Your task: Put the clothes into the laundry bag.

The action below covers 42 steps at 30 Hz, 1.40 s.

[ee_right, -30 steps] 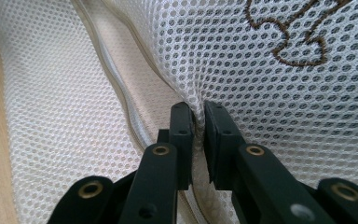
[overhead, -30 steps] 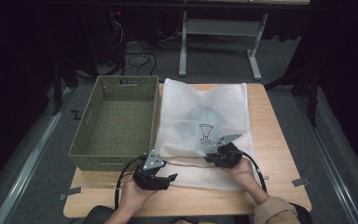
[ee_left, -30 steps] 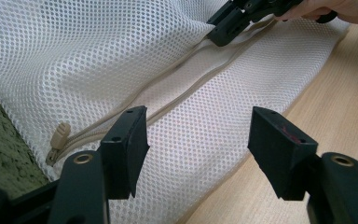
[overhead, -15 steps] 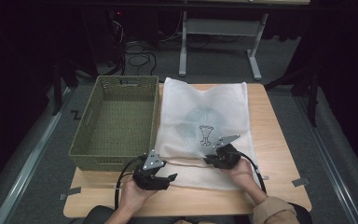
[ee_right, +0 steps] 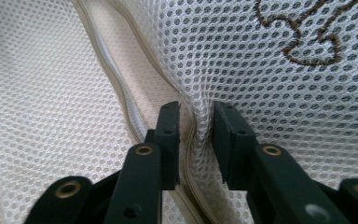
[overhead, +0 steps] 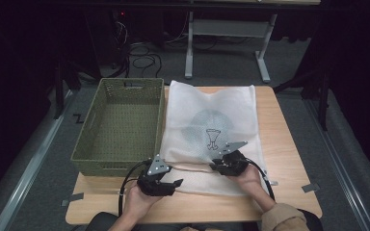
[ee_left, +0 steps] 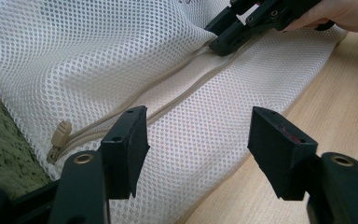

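A white mesh bag (overhead: 207, 115) lies flat on the table, with a dark emblem (overhead: 212, 137) stitched on it. Its beige zipper (ee_left: 186, 88) runs along the near end, and the pull (ee_left: 61, 135) sits at the basket side. My left gripper (overhead: 174, 185) stands open just over the bag's near edge (ee_left: 198, 135), with nothing between its pads. My right gripper (overhead: 215, 167) is at the zipper's upper lip. Its jaws have just been opening, and a raised fold of mesh (ee_right: 196, 126) stands loosely between them. The right gripper (ee_left: 221, 44) rests on the zipper line.
A green woven basket (overhead: 120, 120) with nothing in it stands left of the bag, touching its edge. Bare wooden tabletop (overhead: 289, 159) shows to the right and along the front. The person's hands come in from the near edge. Desk legs and cables stand beyond the table.
The right gripper's jaws have parted a little at the bag's zipper edge. Both hands, the bag and the basket stay where they were.
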Available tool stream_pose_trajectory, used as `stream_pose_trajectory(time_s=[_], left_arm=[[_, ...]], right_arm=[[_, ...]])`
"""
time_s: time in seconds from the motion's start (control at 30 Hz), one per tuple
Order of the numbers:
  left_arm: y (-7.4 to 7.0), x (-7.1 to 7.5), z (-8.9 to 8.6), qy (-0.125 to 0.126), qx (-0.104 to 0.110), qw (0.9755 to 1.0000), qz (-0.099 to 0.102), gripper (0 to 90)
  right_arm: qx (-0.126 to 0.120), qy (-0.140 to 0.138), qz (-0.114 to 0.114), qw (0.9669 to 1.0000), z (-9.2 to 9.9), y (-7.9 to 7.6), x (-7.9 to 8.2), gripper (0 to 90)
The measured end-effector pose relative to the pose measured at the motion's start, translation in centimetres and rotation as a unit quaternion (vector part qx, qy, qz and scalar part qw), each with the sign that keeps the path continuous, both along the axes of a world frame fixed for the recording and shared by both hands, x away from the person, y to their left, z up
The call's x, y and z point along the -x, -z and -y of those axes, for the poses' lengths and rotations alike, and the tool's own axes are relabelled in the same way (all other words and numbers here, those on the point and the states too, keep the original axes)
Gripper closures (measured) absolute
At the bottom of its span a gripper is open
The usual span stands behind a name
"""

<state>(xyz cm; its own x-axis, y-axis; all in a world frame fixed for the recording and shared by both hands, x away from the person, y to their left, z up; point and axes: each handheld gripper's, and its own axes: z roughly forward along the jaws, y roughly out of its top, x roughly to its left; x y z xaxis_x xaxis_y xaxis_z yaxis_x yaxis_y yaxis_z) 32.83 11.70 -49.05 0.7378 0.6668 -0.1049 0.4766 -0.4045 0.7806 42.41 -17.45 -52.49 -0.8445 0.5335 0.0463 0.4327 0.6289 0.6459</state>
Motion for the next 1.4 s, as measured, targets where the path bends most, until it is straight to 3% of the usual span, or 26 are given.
stream_pose_trajectory(time_s=[0.27,0.53,0.7,0.87,1.27,1.4], left_arm=[[0.1,0.0,0.0,0.001,-0.001,1.0000,-0.001,38.0],[0.1,0.0,0.0,0.001,-0.002,1.0000,-0.002,38.0],[0.2,0.0,0.1,0.002,-0.003,1.0000,-0.003,38.0],[0.2,0.0,0.0,0.002,-0.003,1.0000,-0.003,38.0],[0.2,0.0,0.1,0.003,-0.003,1.0000,-0.004,38.0],[0.2,0.0,0.1,0.003,-0.003,1.0000,-0.003,38.0]], right_arm=[[-0.010,0.007,0.005,0.9999,0.1,-0.4,0.1,64.0],[-0.028,0.013,0.022,0.9993,0.2,-1.4,0.5,63.8],[-0.043,0.019,0.046,0.9978,0.2,-2.3,0.7,74.8],[-0.027,0.029,0.053,0.9978,-0.6,-2.3,-0.1,82.6],[0.009,0.031,0.042,0.9986,-1.9,-0.6,-1.3,83.2],[0.032,0.030,0.043,0.9981,-2.1,0.0,-1.5,83.4]])
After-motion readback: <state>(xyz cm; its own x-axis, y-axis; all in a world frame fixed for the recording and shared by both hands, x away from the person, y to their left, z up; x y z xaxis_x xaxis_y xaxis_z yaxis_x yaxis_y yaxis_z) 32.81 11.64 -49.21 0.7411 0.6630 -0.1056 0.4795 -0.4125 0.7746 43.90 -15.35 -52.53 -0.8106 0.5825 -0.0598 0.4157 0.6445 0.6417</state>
